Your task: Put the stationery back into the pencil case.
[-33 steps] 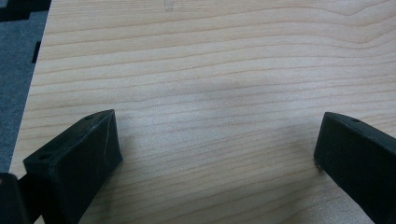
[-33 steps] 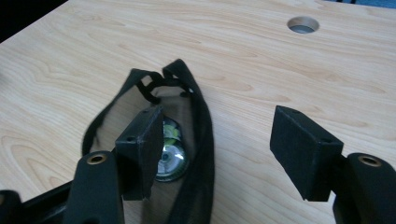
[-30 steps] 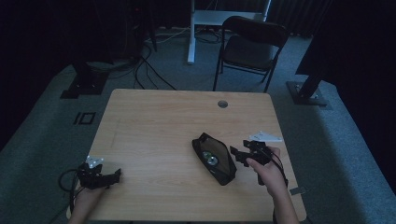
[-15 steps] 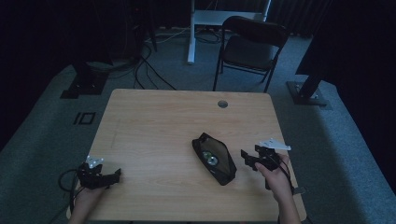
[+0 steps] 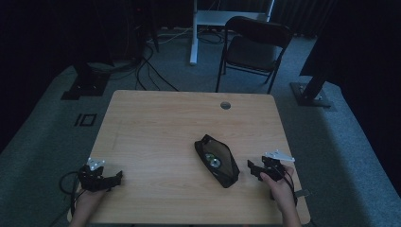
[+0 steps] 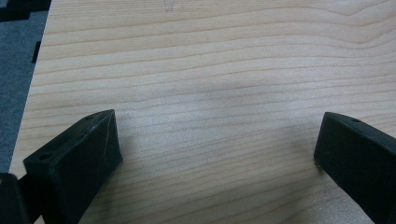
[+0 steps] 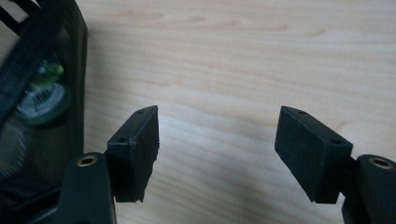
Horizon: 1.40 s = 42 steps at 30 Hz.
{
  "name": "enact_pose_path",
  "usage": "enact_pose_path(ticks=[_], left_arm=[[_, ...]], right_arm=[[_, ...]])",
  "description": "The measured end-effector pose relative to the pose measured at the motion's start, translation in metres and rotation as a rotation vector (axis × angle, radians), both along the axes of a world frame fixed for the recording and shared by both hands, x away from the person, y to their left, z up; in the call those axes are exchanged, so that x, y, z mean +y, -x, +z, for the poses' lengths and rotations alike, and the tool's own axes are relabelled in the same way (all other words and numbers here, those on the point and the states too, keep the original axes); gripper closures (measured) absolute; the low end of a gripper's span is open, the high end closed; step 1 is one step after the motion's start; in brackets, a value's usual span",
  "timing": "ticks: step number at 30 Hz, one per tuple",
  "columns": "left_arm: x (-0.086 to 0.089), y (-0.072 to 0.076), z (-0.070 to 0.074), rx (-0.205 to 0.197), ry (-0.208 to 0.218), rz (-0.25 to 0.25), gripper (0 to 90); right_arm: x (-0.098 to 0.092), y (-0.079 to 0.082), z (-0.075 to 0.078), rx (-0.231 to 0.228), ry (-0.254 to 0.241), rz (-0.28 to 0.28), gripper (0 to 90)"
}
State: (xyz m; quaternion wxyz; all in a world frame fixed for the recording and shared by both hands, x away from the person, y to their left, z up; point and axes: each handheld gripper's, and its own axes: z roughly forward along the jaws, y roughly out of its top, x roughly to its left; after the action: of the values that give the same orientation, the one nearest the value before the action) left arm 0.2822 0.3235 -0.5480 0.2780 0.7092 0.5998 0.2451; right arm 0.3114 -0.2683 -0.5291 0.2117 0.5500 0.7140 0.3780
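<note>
High view showed me the black pouch [image 5: 217, 161] lying unzipped on the wooden table [image 5: 165, 123], in the lower middle of the frame, slightly right. My right gripper [image 5: 255, 169] was just beside it, in the lower right, not touching it. Its jaws had just been opening and stood spread, with only bare wood between them. In the right gripper view the pouch [image 7: 37, 107] was at the left edge. My left gripper [image 5: 116, 177] rested in the lower left, its jaws wide apart over bare wood.
</note>
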Motion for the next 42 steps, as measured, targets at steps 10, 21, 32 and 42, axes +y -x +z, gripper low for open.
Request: enact_pose_path(ticks=[10,21,32,42], left_arm=[[0.0,0.0,0.0,0.0,0.0,0.0,0.5],[0.0,0.0,0.0,0.0,0.0,0.0,0.5],[0.0,0.0,0.0,0.0,0.0,0.0,0.5],[0.0,0.0,0.0,0.0,0.0,0.0,0.6]], right_arm=[[-0.003,0.004,-0.017,0.02,0.028,-0.04,28.0],[-0.007,0.007,-0.021,0.028,0.088,-0.1,12.7],[-0.012,0.013,-0.024,0.046,0.113,-0.139,12.9],[-0.011,0.015,-0.024,0.05,0.113,-0.145,12.8]])
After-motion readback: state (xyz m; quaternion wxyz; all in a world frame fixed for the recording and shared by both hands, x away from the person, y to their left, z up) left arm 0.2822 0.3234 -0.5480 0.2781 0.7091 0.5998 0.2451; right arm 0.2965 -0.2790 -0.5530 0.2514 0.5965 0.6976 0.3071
